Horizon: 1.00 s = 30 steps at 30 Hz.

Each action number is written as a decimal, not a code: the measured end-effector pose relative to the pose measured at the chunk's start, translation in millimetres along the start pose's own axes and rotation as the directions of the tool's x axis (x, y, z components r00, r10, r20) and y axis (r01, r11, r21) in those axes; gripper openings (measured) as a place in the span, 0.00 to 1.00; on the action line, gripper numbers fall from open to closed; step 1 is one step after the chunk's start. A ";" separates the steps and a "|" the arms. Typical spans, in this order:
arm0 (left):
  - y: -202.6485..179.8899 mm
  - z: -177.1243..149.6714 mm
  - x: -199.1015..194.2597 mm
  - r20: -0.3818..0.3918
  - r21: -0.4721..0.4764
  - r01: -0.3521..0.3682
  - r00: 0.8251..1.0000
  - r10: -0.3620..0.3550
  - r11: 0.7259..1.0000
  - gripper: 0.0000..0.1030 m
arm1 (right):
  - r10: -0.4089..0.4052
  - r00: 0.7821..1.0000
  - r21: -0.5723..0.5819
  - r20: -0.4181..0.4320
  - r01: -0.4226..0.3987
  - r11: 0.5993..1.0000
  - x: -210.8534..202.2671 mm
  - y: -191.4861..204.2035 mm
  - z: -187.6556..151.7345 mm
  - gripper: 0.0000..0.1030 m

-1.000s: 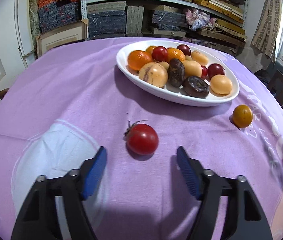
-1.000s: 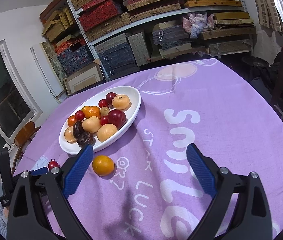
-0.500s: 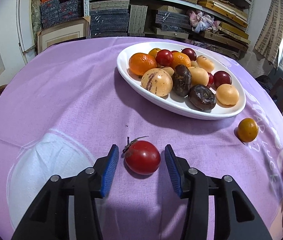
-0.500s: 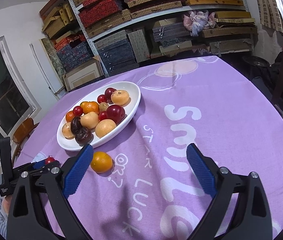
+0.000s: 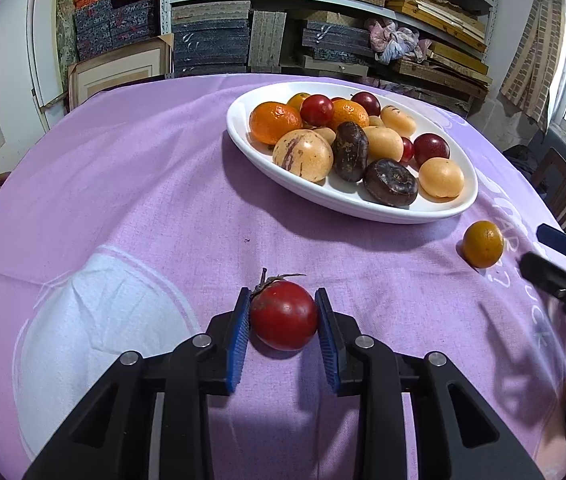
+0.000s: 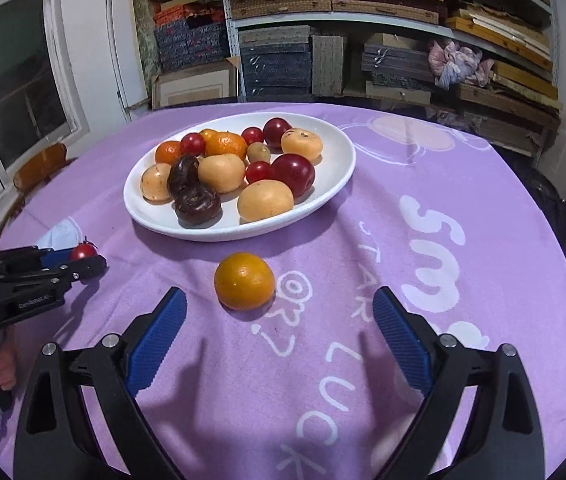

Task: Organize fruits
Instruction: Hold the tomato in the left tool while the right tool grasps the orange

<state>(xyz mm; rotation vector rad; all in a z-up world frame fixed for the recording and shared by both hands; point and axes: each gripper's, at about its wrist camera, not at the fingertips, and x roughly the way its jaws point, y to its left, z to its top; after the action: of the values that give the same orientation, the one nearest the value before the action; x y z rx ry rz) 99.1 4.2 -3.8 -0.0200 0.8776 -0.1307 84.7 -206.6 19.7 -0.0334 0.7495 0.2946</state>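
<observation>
In the left wrist view, the left gripper (image 5: 284,316) has its jaws closed on the one red tomato (image 5: 284,315), blue pads pressing both sides, on the purple-clothed bench (image 5: 143,184). One loose orange (image 5: 482,244) lies beside the white oval plate (image 5: 363,204), whose heaped fruits partly hide each other. In the right wrist view, the right gripper (image 6: 279,338) hovers with jaws wide apart and empty, just short of that orange (image 6: 244,281); the tomato (image 6: 83,252) is half hidden.

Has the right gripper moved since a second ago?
Yes. In its own view the right gripper has swung toward the loose orange, which now sits between its open fingers; the white plate has shifted toward the middle of the picture.
</observation>
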 end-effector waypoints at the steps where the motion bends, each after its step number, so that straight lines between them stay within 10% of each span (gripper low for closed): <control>1: -0.5 -0.5 -0.3 0.000 0.000 0.001 1.000 -0.001 1.000 0.31 | -0.011 1.000 -0.012 -0.015 0.011 1.000 6.1 4.4 1.8 0.89; 14: -3.4 -2.2 -0.2 -0.002 0.003 0.027 1.000 -0.027 1.000 0.31 | -0.034 0.999 0.152 -0.035 0.039 0.988 25.0 -36.8 10.4 0.71; 18: -5.4 -1.6 0.6 -0.003 0.009 0.028 1.000 -0.028 1.000 0.31 | 0.011 0.998 0.120 -0.062 -0.004 0.993 33.7 -35.4 14.6 0.40; 30: -7.6 -1.8 1.4 -0.004 0.013 0.024 1.000 -0.024 1.000 0.31 | 0.073 0.993 0.167 -0.091 -0.058 0.984 49.5 -41.5 16.9 0.47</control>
<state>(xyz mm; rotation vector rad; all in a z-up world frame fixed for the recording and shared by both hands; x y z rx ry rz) 97.8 -3.4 -5.5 -0.0186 0.8804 -0.1589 141.7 -231.7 -4.5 0.1342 0.8700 0.2945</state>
